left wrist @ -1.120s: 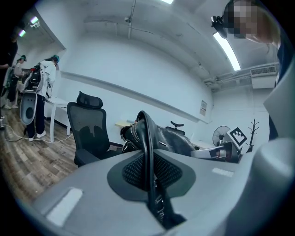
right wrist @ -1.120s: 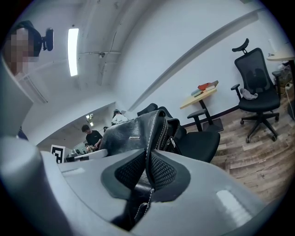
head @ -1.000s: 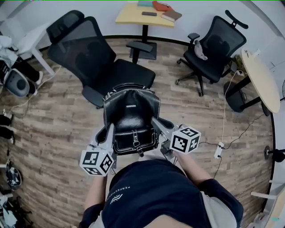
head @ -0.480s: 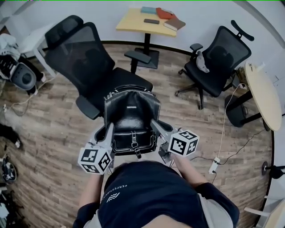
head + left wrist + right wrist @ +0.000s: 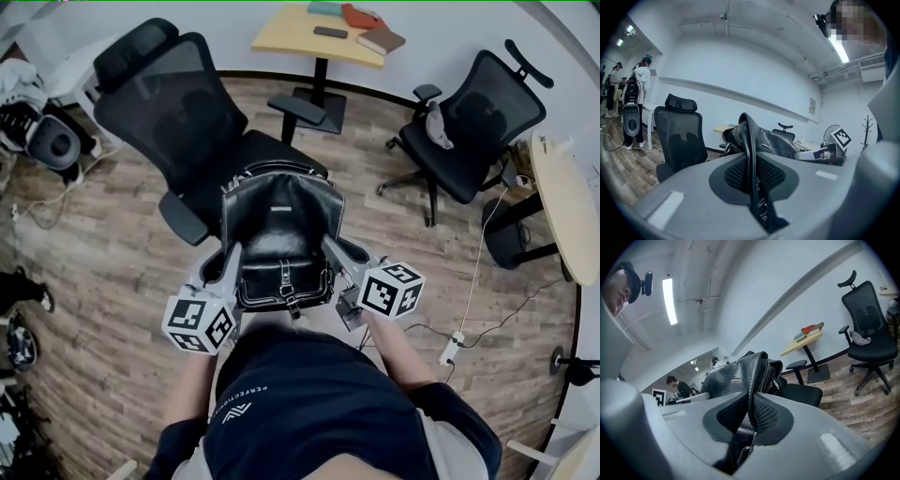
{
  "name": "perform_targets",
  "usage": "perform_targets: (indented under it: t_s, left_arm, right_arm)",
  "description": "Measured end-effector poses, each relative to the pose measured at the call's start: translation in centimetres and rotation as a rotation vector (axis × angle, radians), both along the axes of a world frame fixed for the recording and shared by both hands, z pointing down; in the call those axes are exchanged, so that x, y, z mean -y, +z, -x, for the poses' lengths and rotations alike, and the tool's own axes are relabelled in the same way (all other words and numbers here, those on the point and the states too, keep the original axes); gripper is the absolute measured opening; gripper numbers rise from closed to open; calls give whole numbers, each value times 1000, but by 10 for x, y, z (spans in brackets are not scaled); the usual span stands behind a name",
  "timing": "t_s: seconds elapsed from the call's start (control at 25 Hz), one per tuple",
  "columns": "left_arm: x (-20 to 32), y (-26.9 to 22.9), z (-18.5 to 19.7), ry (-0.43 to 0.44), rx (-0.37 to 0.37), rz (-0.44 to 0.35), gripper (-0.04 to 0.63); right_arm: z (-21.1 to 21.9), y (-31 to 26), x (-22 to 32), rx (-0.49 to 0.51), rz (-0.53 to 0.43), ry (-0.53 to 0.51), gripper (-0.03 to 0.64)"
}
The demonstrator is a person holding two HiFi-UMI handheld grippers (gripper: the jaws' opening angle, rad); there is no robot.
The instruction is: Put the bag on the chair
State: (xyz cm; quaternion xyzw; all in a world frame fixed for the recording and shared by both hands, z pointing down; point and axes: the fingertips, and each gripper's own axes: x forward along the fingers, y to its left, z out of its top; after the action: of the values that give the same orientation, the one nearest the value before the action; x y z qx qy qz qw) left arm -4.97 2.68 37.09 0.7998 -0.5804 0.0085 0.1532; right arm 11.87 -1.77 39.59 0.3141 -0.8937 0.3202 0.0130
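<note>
**Both grippers hold the black leather bag up just short of the black mesh office chair.**

The left gripper is clamped on the bag's left edge, its ribbed pads pinching the leather rim. The right gripper grips the stitched right edge the same way. The bag hangs between them, clear of the wood-plank floor, flap side up. The chair stands straight ahead of both grippers. The bag's far end overlaps the front of the seat in the head view, but contact cannot be made out. A second black office chair stands well off to the right of the right gripper, and a yellow-topped table lies farther ahead.
</note>
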Motion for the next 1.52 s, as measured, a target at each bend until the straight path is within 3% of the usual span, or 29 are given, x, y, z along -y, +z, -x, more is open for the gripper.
perform_targets:
  t_s: [0.32, 0.96, 1.52]
  left_arm:
    - [45, 12, 9, 26, -17, 23, 52]
    - [205, 31, 35, 124, -36, 40, 52]
    - [289, 87, 55, 185, -19, 73, 54]
  right_arm:
    - [6, 7, 36, -31, 12, 36, 34]
    - [29, 21, 176, -62, 44, 159, 34]
    - [48, 75, 247, -66, 100, 231, 34]
